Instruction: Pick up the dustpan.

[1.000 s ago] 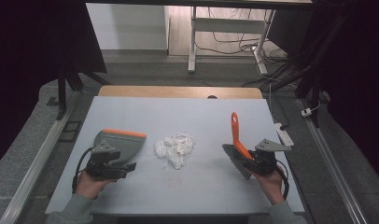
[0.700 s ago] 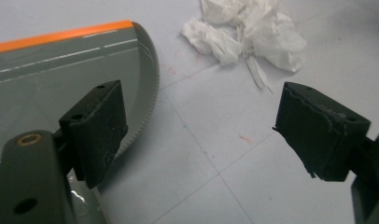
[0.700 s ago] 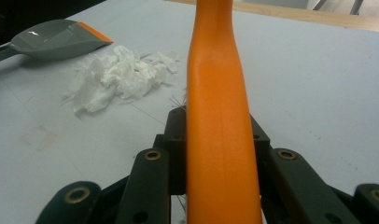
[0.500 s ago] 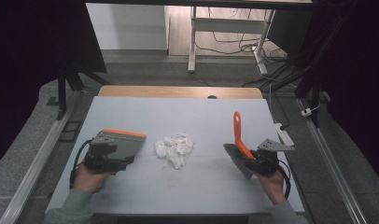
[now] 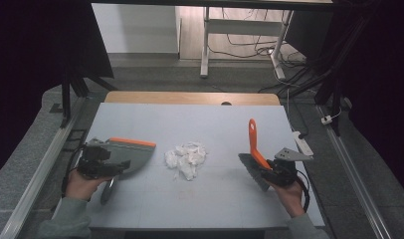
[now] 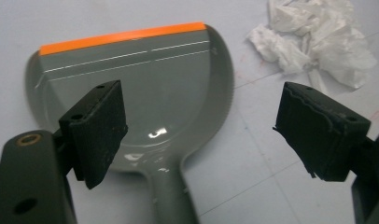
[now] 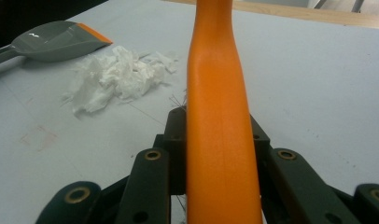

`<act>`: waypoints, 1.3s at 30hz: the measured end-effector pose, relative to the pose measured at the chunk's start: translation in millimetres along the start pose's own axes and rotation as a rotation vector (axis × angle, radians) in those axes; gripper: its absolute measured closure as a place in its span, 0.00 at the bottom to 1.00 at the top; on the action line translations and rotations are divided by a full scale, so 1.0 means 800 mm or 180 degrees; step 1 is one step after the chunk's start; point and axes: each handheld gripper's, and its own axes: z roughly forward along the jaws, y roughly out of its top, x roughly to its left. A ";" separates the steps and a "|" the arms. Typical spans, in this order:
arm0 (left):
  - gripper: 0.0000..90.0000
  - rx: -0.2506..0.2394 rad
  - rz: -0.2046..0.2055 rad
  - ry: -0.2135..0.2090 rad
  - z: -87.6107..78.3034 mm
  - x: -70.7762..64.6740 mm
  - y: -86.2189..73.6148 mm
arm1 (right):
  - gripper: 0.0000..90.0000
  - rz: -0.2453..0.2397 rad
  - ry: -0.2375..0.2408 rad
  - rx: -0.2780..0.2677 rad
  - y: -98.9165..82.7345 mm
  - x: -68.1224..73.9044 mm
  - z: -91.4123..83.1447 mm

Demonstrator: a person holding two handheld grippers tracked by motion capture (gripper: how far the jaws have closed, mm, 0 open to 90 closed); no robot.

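Where crumpled white paper (image 5: 186, 158) lies, glossy grey rounded dustpan (image 6: 145, 100), smooth orange brush handle (image 7: 219, 116)

One grey dustpan (image 5: 125, 155), one orange-handled brush (image 5: 253, 149), one heap of crumpled white paper (image 5: 186, 158).

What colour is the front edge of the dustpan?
Orange, on the grey dustpan; clearest in the left gripper view.
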 end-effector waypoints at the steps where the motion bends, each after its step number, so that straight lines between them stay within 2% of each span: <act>1: 0.19 0.0012 0.0001 0.0026 -0.002 0.002 -0.001 | 0.78 0.0003 -0.0004 0.0000 0.000 0.000 0.000; 5: 0.18 0.0135 0.0026 0.0099 -0.005 0.004 -0.004 | 0.78 -0.0005 -0.0007 0.0013 0.000 0.000 0.000; 10: 0.16 0.0338 0.0137 0.0165 -0.005 -0.003 -0.010 | 0.78 -0.0030 0.0011 0.0063 -0.001 0.003 0.004; 14: 0.15 0.0424 0.0151 0.0231 -0.004 -0.006 -0.012 | 0.78 -0.0047 0.0007 0.0072 -0.002 0.004 0.005; 21: 0.12 0.0593 0.0015 0.0344 0.006 0.002 -0.029 | 0.78 -0.0038 0.0005 0.0080 -0.002 0.004 0.004; 30: 0.10 0.0806 -0.0101 0.0323 0.027 0.009 -0.039 | 0.78 -0.0036 -0.0008 0.0083 -0.003 0.004 0.005; 34: 0.09 0.0815 -0.0157 0.0260 0.034 0.012 -0.041 | 0.78 -0.0037 -0.0009 0.0096 -0.003 0.005 0.006; 39: 0.10 0.0806 -0.0262 0.0264 0.041 0.016 -0.043 | 0.78 -0.0041 -0.0011 0.0104 -0.004 0.005 0.007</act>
